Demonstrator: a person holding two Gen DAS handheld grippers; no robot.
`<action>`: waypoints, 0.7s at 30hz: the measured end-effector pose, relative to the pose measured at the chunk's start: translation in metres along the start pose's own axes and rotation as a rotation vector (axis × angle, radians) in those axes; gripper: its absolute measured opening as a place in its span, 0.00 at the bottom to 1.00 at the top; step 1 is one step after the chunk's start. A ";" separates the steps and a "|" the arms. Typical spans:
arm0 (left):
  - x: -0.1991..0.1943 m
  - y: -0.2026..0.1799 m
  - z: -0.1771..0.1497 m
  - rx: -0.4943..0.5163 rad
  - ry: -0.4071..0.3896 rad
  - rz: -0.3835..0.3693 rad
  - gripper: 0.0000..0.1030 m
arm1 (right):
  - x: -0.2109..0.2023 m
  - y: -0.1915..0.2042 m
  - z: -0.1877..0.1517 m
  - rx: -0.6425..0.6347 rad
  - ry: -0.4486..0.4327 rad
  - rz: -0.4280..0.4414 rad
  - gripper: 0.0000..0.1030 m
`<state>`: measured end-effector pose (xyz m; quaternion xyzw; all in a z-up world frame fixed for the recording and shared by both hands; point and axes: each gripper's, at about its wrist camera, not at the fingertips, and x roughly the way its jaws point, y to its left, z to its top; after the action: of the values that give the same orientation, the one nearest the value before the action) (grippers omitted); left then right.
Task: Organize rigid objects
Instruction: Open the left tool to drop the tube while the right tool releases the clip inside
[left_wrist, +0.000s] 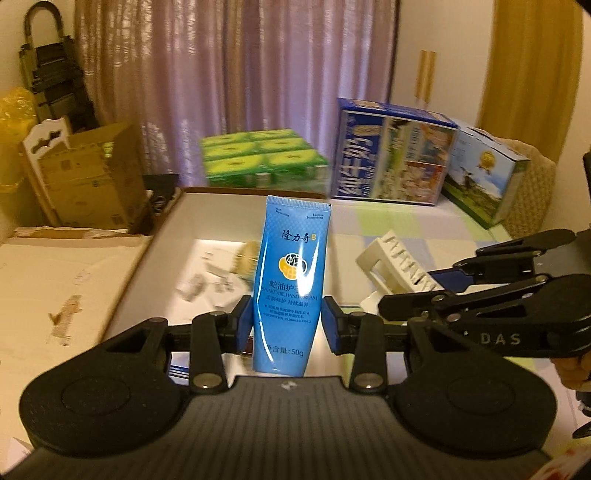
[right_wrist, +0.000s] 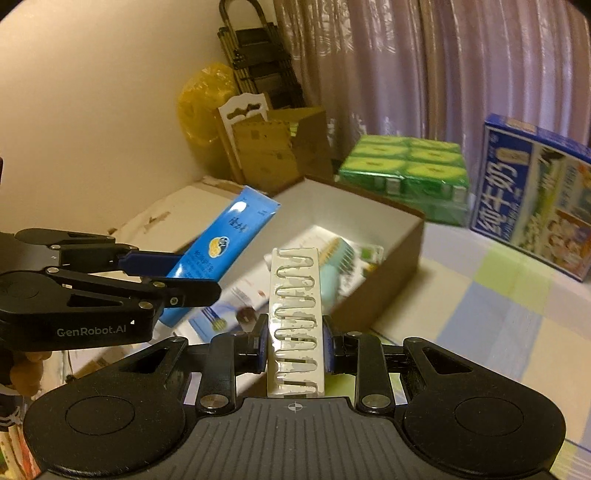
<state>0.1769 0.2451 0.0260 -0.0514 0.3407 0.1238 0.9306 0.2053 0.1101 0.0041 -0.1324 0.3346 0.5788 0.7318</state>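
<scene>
So both tools were loaded at this point. Left tool (left_wrist: 288, 325) was clamped on a blue snake-oil hand cream tube (left_wrist: 290, 280), held upright in the center of the left wrist view, crimped end up. Right tool (right_wrist: 295, 347) was pinched shut around a cream plastic rack w/ wavy slots (right_wrist: 297, 317), sticking straight out along the fingers, lower center of the right view.

Both were hovering over/near the open cardboard box (right_wrist: 402, 236) in the middle of each frame, which already had stuff in it: a mint green comb (right_wrist: 332, 273) and some leaflets, tho it's blurry so can't ID much more.

What could go wrong imo: the tube is soft-ish and glossy, so the grip could slide or squeeze it. The two tools were right beside each other, so crossing paths over the box could knock them together. And the rack is long, so it might catch the box wall or land on the comb if dropped in at an angle.
</scene>
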 end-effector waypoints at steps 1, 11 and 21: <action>0.000 0.007 0.001 -0.004 0.001 0.006 0.33 | 0.005 0.003 0.004 0.004 0.000 0.000 0.24; 0.031 0.069 0.000 -0.027 0.063 0.022 0.33 | 0.070 0.018 0.025 0.055 0.059 -0.059 0.24; 0.075 0.104 -0.003 -0.042 0.162 -0.023 0.33 | 0.125 0.023 0.020 0.066 0.154 -0.147 0.24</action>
<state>0.2029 0.3594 -0.0265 -0.0846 0.4117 0.1158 0.9000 0.2042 0.2232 -0.0571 -0.1766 0.3981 0.5004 0.7483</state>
